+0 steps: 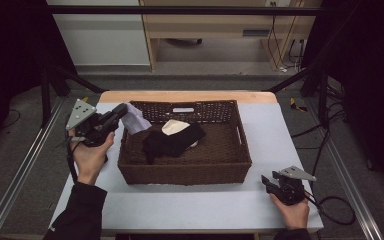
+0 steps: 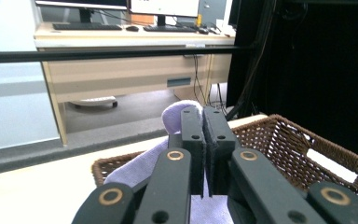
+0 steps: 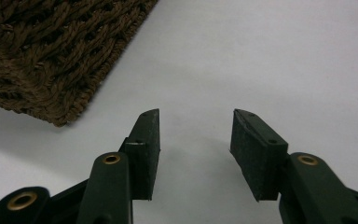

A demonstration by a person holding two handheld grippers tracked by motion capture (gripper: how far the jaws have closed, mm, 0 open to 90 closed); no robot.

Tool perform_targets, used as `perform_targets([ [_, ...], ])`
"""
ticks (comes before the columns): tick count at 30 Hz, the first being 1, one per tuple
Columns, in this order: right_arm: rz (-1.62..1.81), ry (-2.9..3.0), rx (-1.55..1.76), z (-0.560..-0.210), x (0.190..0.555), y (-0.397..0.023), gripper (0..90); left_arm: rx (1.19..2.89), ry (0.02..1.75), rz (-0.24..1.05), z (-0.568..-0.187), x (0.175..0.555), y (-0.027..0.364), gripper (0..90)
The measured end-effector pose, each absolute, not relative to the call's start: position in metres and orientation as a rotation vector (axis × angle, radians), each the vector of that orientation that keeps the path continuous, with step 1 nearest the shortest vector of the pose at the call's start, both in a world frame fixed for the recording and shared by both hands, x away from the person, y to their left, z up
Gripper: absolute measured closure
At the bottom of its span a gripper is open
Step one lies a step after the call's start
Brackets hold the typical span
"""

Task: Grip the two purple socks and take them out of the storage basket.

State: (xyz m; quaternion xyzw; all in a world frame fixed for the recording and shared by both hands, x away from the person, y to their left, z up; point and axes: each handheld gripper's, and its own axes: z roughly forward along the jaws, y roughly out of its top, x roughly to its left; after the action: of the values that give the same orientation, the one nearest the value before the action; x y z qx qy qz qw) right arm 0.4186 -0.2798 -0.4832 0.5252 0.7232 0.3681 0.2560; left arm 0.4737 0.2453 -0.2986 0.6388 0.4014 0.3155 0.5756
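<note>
Left hand-held gripper (image 2: 204, 122) pinching a lilac cloth (image 1: 135, 119) at the basket's (image 1: 185, 175) left rear corner
The cloth looks light, limp and easy to slip, so a deep bite on a bunched fold seems safest; a black garment (image 1: 172, 141) lies in the basket; the right hand-held gripper (image 3: 195, 140) rests spread and empty on the bench (image 1: 280, 130)
</note>
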Motion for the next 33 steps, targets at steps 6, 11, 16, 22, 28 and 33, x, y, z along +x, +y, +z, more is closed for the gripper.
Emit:
perform_targets([
  [6, 0.999, 1.964, 1.422, -0.483, 0.419, -0.28, 52.7, 1.47, 0.958, 0.775, -0.292, 0.464, 0.268, 87.5],
  [11, 0.998, 1.963, 1.422, -0.483, 0.418, -0.28, 52.7, 1.463, 0.991, 0.814, -0.296, 0.457, 0.29, 87.5],
  [16, 0.996, 1.964, 1.421, -0.484, 0.418, -0.28, 52.7, 1.452, 1.033, 0.808, -0.307, 0.454, 0.306, 87.5],
  [22, 0.996, 1.964, 1.423, -0.484, 0.418, -0.279, 52.7, 1.443, 1.069, 0.807, -0.319, 0.45, 0.319, 87.5],
  [28, 0.995, 1.963, 1.42, -0.484, 0.418, -0.279, 52.2, 1.461, 1.128, 0.805, -0.344, 0.449, 0.329, 87.5],
  [33, 0.993, 1.964, 1.421, -0.484, 0.418, -0.279, 50.9, 1.484, 1.173, 0.788, -0.364, 0.45, 0.334, 87.4],
])
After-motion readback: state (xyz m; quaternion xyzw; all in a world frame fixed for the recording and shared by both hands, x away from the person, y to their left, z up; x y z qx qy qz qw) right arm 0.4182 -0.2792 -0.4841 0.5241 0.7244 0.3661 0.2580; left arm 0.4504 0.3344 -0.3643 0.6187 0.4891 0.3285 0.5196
